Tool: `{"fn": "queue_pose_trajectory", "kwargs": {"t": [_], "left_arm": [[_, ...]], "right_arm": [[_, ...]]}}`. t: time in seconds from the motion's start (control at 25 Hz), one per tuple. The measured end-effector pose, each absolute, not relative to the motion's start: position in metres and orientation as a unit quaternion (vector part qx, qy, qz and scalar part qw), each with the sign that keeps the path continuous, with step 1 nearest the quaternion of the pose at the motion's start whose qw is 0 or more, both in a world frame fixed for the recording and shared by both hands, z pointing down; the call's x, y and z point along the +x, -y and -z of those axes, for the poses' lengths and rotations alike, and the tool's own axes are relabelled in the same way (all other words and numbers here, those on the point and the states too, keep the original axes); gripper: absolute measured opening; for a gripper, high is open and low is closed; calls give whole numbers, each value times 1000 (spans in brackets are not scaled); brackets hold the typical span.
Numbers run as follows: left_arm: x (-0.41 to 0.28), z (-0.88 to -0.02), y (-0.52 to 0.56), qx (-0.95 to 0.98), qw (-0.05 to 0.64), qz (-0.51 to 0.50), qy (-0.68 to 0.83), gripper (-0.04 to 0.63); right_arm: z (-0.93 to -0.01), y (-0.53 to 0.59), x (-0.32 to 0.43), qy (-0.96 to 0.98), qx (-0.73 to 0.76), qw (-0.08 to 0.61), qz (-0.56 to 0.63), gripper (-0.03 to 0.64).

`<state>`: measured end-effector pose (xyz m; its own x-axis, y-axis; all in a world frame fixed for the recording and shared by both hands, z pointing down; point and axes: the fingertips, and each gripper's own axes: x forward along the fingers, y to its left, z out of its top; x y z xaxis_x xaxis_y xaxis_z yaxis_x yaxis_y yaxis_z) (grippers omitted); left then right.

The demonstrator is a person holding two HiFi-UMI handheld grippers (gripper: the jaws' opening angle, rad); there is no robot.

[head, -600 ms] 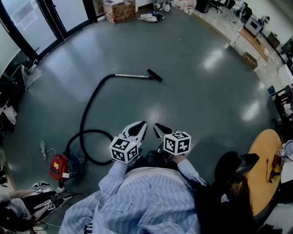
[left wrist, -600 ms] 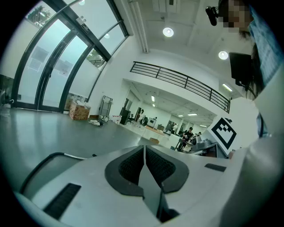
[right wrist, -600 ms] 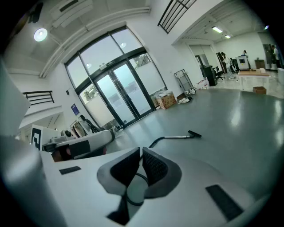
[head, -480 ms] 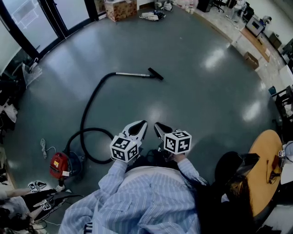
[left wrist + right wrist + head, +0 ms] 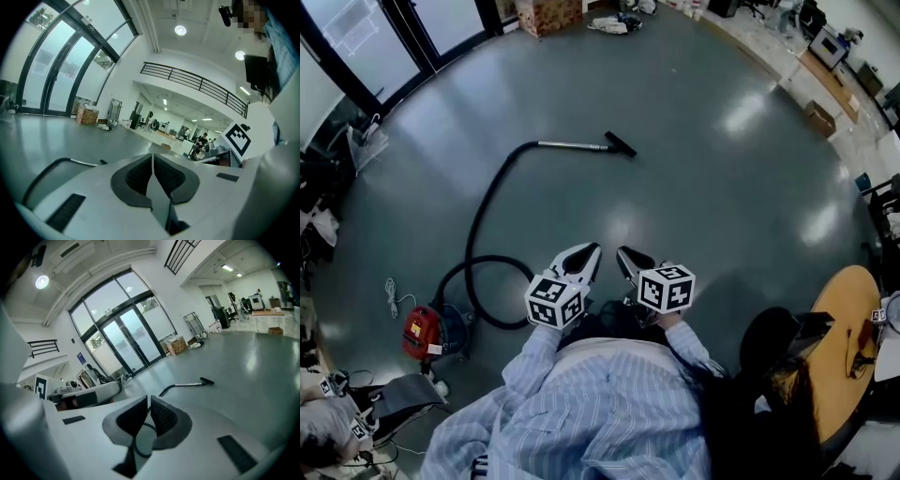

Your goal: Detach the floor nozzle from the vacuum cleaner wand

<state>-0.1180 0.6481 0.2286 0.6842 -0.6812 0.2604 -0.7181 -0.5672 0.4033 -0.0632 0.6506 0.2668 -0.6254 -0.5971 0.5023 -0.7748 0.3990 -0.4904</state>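
The person's striped shirt [image 5: 581, 403] fills the near edge. Just ahead of it the 2 grippers are held side by side, close together, tips aimed forward and slightly down at the grey floor [image 5: 722, 187]. The left gripper [image 5: 587, 255] has its jaws closed to a hairline with nothing between the pads. The right gripper [image 5: 624, 260] is closed too, and empty.

To the left sits the red canister [image 5: 422, 333]. Its black hose [image 5: 473, 234] loops once, then curves away to the metal wand [image 5: 570, 145]. The wand lies flat, its long axis running left to right across the head view. The floor nozzle [image 5: 621, 143] is still attached on its right end, well apart from both grippers.

Farthest off, 1 cardboard box [image 5: 548, 13] stands near the glass doors; its contents cannot be made out.
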Motion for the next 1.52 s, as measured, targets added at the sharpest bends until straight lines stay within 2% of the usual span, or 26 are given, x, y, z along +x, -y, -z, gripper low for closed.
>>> {"fn": "queue_pose_trajectory", "kwargs": {"t": [0.36,0.56,1.16,1.52], "left_arm": [[-96,-231,-643,877,249,-45,408,18],[-80,-233,-637,871,249,-47,421,18],[-8,-240,-620,852,259,-48,452,18],[-26,-248,-587,840,259,-64,472,18]], "right_arm": [[-270,-644,-40,833,400,122,-362,28],[-277,-636,-18,831,406,149,-350,28],[-284,-616,61,838,380,153,-361,26],[-299,-584,60,832,374,142,-386,28]]}}
